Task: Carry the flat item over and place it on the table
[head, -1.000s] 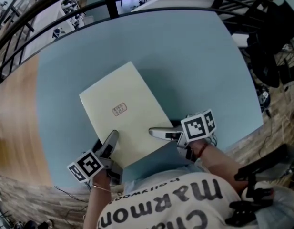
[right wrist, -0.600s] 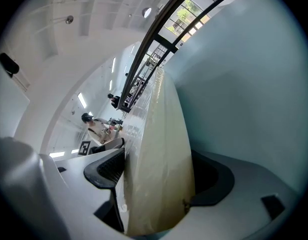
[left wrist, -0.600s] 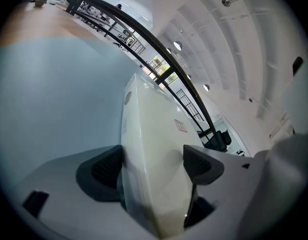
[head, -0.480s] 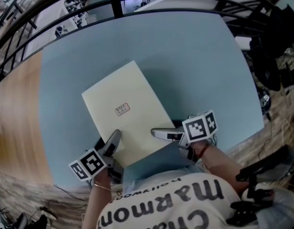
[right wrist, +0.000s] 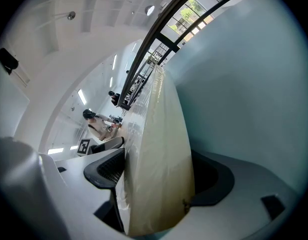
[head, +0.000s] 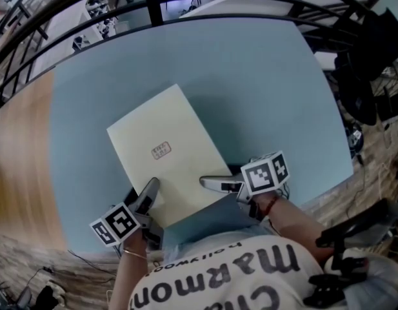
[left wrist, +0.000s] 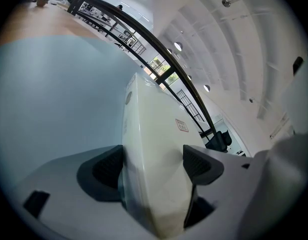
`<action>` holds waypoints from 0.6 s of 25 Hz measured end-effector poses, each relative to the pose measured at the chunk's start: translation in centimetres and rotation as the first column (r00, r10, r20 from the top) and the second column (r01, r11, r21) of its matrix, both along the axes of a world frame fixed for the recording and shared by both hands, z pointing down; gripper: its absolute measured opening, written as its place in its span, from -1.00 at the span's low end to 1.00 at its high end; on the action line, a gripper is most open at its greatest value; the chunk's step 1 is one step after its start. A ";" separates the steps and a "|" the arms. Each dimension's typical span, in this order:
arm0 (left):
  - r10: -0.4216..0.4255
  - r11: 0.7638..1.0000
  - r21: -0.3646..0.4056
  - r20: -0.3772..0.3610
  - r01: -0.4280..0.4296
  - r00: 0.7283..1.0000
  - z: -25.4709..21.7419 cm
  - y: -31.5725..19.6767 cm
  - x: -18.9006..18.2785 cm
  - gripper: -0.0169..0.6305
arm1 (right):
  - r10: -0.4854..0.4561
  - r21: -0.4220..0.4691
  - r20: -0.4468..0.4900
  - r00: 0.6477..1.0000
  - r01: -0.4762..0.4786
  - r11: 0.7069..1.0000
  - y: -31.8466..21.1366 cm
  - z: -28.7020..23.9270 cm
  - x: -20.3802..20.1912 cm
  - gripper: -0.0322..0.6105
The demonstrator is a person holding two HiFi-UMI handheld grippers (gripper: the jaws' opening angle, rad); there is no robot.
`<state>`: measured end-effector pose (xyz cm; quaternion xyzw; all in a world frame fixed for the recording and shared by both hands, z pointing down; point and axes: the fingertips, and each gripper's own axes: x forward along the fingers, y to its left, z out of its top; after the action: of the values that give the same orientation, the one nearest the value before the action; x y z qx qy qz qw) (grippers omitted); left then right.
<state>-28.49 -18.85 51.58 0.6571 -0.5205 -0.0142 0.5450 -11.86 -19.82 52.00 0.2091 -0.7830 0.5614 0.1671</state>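
Note:
The flat item is a cream rectangular box (head: 165,154) with a small red-printed label, held over the pale blue table (head: 250,82). My left gripper (head: 149,192) is shut on its near left edge, the box (left wrist: 154,149) wedged between both jaws in the left gripper view. My right gripper (head: 211,183) is shut on the near right edge; in the right gripper view the box's plastic-wrapped edge (right wrist: 158,169) fills the gap between the jaws. Whether the box rests on the table or hangs just above it I cannot tell.
The table's near edge (head: 205,221) runs just under the grippers, close to the person's shirt (head: 237,276). Wooden floor (head: 21,173) lies to the left. A black railing (head: 153,2) crosses the far side. Dark chairs and cables (head: 369,76) crowd the right.
The box and both grippers stay almost where they were; the head view only shifts slightly. Both grips remain on the near edge.

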 end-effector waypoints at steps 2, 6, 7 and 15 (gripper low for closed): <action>-0.003 1.000 0.007 0.001 0.003 1.000 0.1 0.0 0.0 0.21 | -0.001 0.001 -0.002 1.000 0.001 1.000 0.1 0.0 0.0 0.27; -0.010 1.000 0.019 -0.004 0.010 1.000 0.4 0.0 -0.1 0.21 | 0.001 0.009 -0.008 1.000 0.000 1.000 0.1 0.2 -0.1 0.27; -0.013 1.000 0.021 -0.007 0.013 1.000 0.4 0.1 -0.1 0.21 | 0.000 0.011 -0.010 1.000 0.000 1.000 0.1 0.2 -0.1 0.27; -0.031 0.999 0.043 0.021 0.030 0.999 0.3 0.1 -0.3 0.22 | -0.002 -0.012 -0.016 1.000 0.002 1.000 0.3 0.3 -0.2 0.27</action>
<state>-28.79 -18.78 51.84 0.6607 -0.5360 -0.0268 0.5248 -12.03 -19.55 52.35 0.2121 -0.7784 0.5642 0.1753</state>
